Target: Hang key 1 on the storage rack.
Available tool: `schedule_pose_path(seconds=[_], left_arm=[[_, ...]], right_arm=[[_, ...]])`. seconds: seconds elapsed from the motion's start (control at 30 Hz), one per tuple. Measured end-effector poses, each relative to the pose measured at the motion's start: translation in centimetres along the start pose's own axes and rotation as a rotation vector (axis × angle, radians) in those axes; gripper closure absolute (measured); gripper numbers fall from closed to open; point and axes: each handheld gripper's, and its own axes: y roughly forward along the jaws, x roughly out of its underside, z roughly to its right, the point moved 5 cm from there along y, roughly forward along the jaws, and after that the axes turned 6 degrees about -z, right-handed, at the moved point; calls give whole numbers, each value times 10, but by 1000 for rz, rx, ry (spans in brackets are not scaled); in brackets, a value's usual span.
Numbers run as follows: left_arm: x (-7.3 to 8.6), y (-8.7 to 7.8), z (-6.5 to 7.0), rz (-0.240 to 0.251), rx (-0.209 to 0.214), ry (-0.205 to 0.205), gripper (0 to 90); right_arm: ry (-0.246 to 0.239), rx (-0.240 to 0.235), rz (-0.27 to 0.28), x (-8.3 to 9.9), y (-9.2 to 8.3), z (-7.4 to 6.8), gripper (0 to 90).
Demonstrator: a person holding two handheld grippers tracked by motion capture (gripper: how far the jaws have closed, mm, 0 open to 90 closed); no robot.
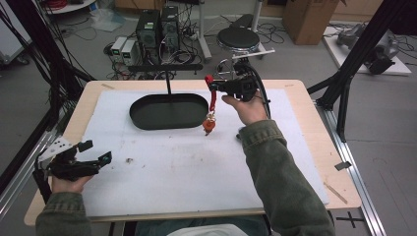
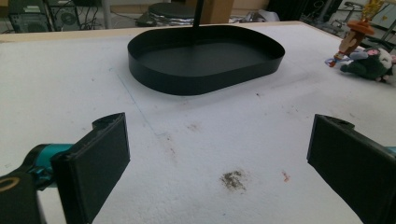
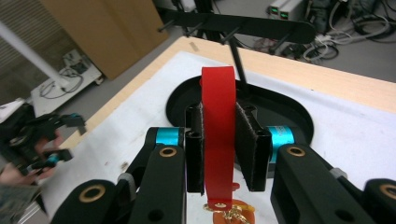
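My right gripper [image 1: 210,84] is raised over the white mat, just right of the black oval tray [image 1: 169,111]. It is shut on a red strap [image 3: 218,135] whose loop sticks up between the pads [image 3: 247,140]. A small orange charm [image 1: 209,125] on a gold clasp hangs from the strap [image 1: 213,101] above the mat. A black stand with a crossbar [image 3: 233,25] rises from the tray [image 3: 280,107]. My left gripper [image 1: 96,152] rests low at the mat's left edge, jaws open and empty. In the left gripper view [image 2: 217,154] the tray [image 2: 205,70] lies ahead.
A white mat [image 1: 196,167] covers most of the wooden table [image 1: 314,147]. Small stains mark the mat [image 2: 233,179]. A black stool [image 1: 238,38] and computer cases [image 1: 157,29] stand beyond the far edge. Black frame posts flank the table.
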Motion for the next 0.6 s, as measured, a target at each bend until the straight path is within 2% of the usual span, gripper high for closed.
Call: schedule_pose_path(seconds=[0.23,0.4,0.6], left_arm=[[0,0,-1,5,0,-6,61],[-1,-1,-2,16,-4,-7,61],[0,1,-1,3,5,-8,61]], right_arm=[[24,29,-18,-19,11,4,745],[23,37,-19,-34,16,1,744],[20,57,-31,-54,27,-5,744]])
